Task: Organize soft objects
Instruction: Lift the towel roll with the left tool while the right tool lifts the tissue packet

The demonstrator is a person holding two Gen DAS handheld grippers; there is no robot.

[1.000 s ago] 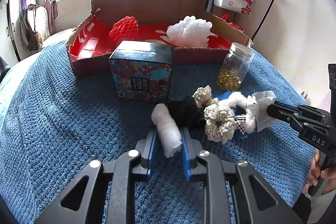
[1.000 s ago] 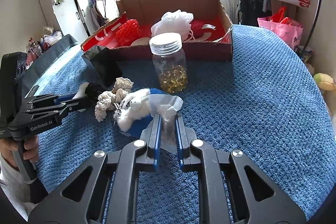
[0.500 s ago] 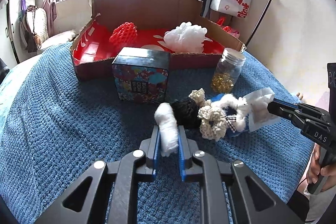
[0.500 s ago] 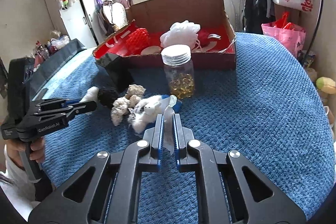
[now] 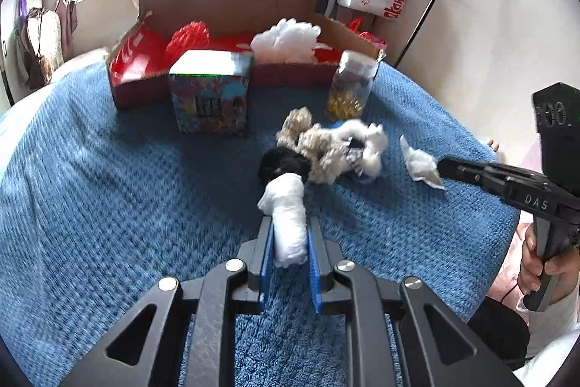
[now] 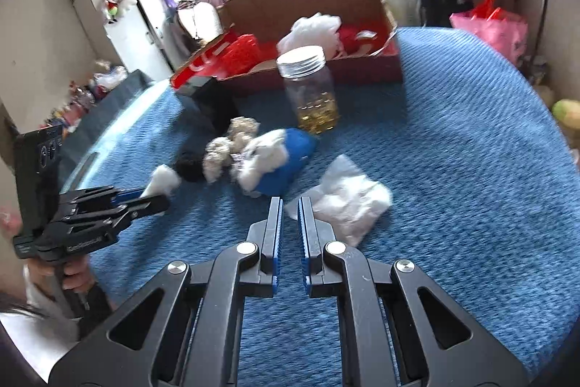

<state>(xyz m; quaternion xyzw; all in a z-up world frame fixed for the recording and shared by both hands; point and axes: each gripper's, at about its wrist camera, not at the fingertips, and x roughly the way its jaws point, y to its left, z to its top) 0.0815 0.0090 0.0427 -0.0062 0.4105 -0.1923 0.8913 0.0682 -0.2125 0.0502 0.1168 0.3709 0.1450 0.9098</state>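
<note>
Both grippers had drawn apart, stretching the clump of soft things: the white cotton roll (image 5: pixel 288 223) had come away toward 6 o'clock in the left wrist view, and the white tissue wad (image 6: pixel 344 202) had separated from the plush pile (image 6: pixel 253 158), where a second earlier it lay against it. That pile, a black pom, cream crochet pieces and a white-and-blue plush, lay on the blue bed blanket (image 5: pixel 90 187), just in front of the glass jar (image 6: pixel 311 89) and the patterned box (image 5: pixel 210 97).

Separating the soft items looked like the step in hand. On the left gripper (image 5: pixel 288 234) the fingers were easing open, with the roll between them and their blue pads apparently touching it. On the right gripper (image 6: pixel 290 205) the fingers were clenched almost together, a corner of the tissue seemingly pinched at their tips. Next, each piece likely needed carrying to the cardboard tray (image 5: pixel 224 2) at 12 o'clock, beside the red mesh ball (image 5: pixel 186 37) and white foam netting (image 5: pixel 286 37) inside.
</note>
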